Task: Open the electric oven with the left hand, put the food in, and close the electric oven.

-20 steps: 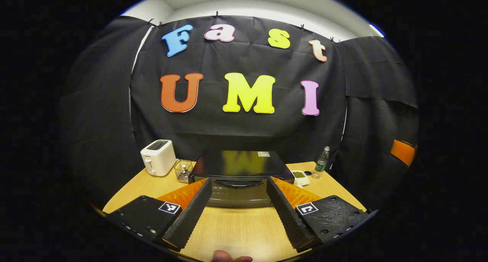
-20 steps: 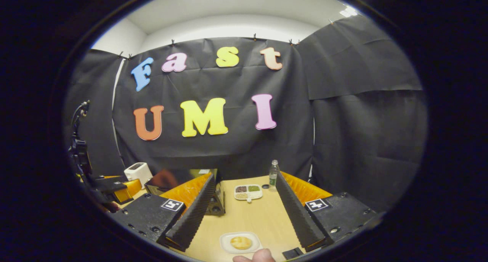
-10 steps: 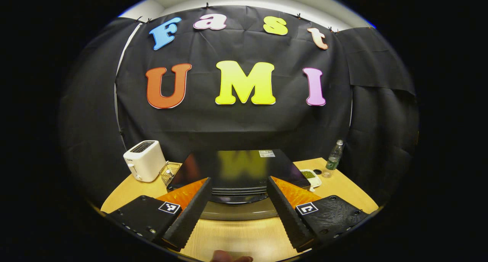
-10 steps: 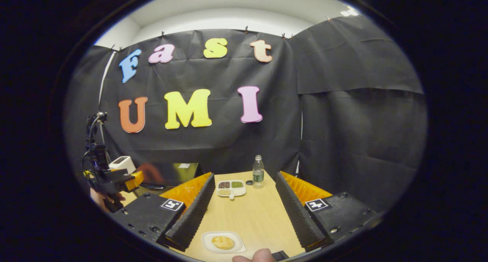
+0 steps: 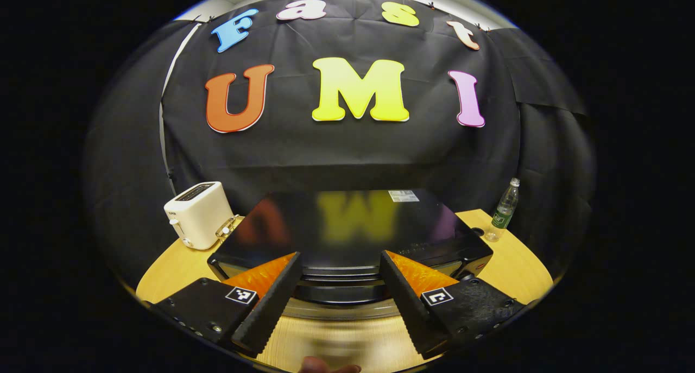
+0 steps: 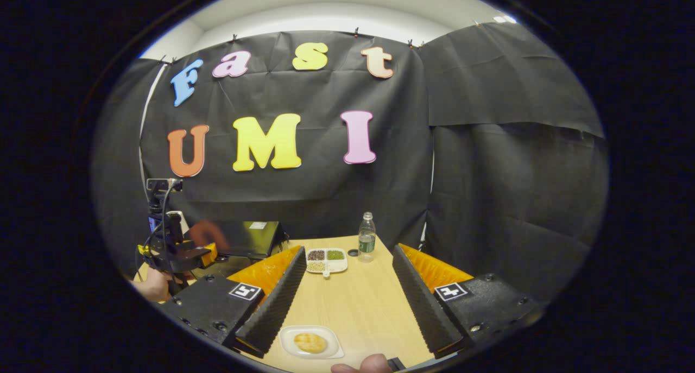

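Note:
The black electric oven (image 5: 347,226) has a glossy top and stands close in front of my left gripper (image 5: 339,256). That gripper is open, its fingers (image 5: 266,305) spread on either side of the dark door handle (image 5: 339,292) below the top's front edge. In the right gripper view, a round golden bun (image 6: 310,342) lies on a small white plate (image 6: 331,351) near the table's front edge. Above it my right gripper (image 6: 348,250) is open and holds nothing. Farther left are the oven (image 6: 247,237) and the left gripper (image 6: 176,253), held by a hand (image 6: 155,287).
A white toaster (image 5: 195,214) stands left of the oven. A water bottle (image 6: 367,242), its cap (image 6: 353,252) and a sectioned dish of grains (image 6: 326,259) sit at the back of the wooden table (image 6: 358,302). Black cloth walls close in the booth.
My left gripper has moved forward towards the oven, which now looms larger, with the handle between its fingers. The right gripper has turned slightly, and the plate sits a little more to the left in its view.

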`<move>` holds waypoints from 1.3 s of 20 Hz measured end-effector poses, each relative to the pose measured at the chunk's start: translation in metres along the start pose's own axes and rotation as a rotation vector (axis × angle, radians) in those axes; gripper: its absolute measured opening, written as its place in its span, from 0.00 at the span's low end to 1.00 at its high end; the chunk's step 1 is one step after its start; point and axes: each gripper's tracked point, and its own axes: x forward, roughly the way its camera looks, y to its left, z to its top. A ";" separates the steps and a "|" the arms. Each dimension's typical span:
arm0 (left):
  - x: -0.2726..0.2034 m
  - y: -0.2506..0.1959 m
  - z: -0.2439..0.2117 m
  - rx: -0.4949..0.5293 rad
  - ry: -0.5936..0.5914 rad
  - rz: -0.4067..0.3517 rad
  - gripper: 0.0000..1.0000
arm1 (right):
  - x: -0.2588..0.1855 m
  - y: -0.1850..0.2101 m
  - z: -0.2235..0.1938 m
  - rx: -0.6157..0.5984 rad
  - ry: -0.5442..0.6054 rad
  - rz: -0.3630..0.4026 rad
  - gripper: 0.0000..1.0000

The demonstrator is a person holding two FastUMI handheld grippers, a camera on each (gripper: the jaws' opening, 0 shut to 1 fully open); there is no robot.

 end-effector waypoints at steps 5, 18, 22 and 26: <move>-0.006 -0.001 -0.004 -0.005 0.011 -0.024 0.98 | -0.002 0.007 -0.007 0.019 0.009 0.016 1.00; -0.066 -0.007 -0.075 -0.035 0.227 -0.027 0.98 | -0.028 0.008 -0.013 0.066 -0.006 0.023 1.00; -0.090 -0.006 -0.135 -0.102 0.340 -0.030 0.97 | -0.040 0.004 -0.019 0.058 0.007 0.019 1.00; -0.099 -0.011 -0.172 -0.086 0.415 -0.032 0.96 | -0.047 0.001 -0.032 0.046 0.042 0.019 1.00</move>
